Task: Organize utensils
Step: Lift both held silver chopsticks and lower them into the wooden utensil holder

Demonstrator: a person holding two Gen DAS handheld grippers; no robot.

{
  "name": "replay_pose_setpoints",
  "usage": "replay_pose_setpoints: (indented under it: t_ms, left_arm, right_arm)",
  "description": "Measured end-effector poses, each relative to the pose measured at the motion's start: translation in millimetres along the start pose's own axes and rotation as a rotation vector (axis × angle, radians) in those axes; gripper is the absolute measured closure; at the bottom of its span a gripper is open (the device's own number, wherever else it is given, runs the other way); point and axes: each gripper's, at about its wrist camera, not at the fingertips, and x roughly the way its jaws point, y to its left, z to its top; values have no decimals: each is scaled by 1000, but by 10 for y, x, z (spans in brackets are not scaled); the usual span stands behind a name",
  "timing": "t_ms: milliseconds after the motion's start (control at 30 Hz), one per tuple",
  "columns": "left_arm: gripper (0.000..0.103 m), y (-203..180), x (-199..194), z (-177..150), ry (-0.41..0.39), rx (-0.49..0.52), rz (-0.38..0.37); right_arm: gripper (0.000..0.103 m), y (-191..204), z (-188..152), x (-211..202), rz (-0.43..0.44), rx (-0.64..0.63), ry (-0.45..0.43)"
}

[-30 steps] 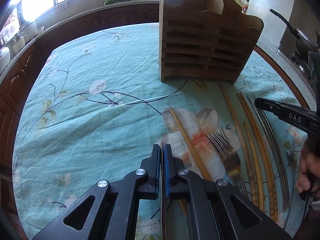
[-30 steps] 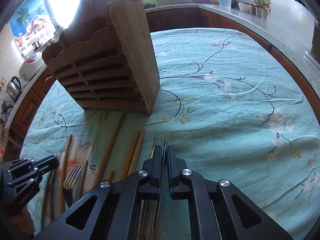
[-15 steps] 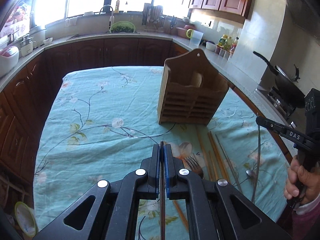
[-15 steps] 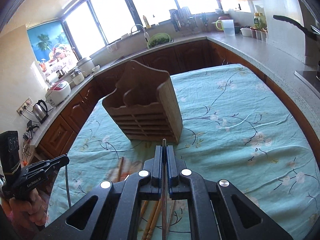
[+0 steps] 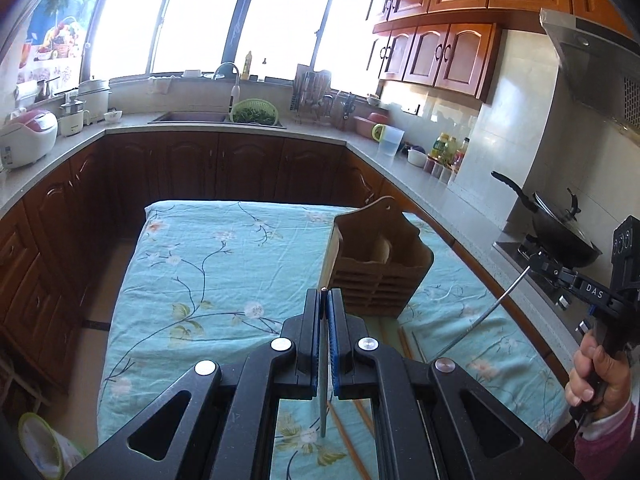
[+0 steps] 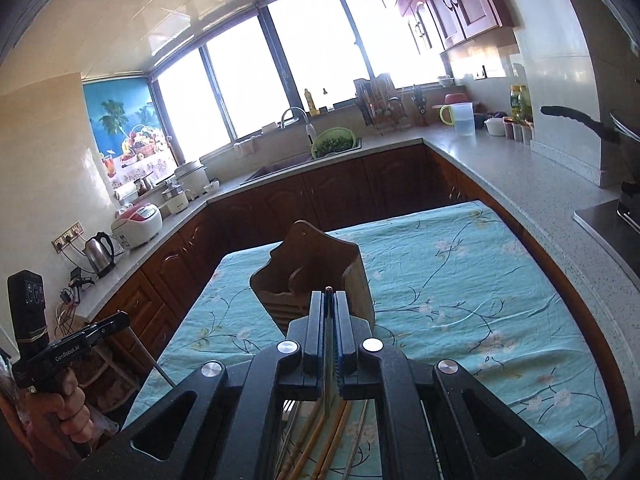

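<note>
- Turquoise floral cloth is spread over the table (image 5: 208, 264), which is hemmed in by dark kitchen cabinets; anything dropped near its edges could be lost to the floor.
- Slatted wooden utensil holder (image 5: 380, 264) is stood upright toward the table's far right side, its open top facing up. A long utensil lowered off-centre could be caught on the rim, and the holder could be tipped.
- Left gripper (image 5: 325, 300) is clenched on a thin metal utensil (image 5: 323, 380), which is held raised above the table's near edge.
- Right gripper (image 6: 329, 300) is clenched likewise on a slim metal piece (image 6: 329, 360), seen from the left view as a long rod (image 5: 480, 320) slanting down; such a narrow shaft could pivot or slip in the pads.
- Bamboo chopsticks (image 6: 320, 440) are left lying at the near edge, where they could be knocked by a dangling tip.
</note>
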Motion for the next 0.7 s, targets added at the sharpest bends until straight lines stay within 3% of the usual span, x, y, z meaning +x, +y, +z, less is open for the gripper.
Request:
replay_pose_setpoints:
  t_ms: [467,700]
  left_arm:
    - [101,-73,133,165,-78,-18,-32]
    - [101,-141,238,449,-151,1,-51]
  right_arm:
    - [99,-1,151,33,10,-1,-36]
    - [99,-1,468,71,29,5,-90]
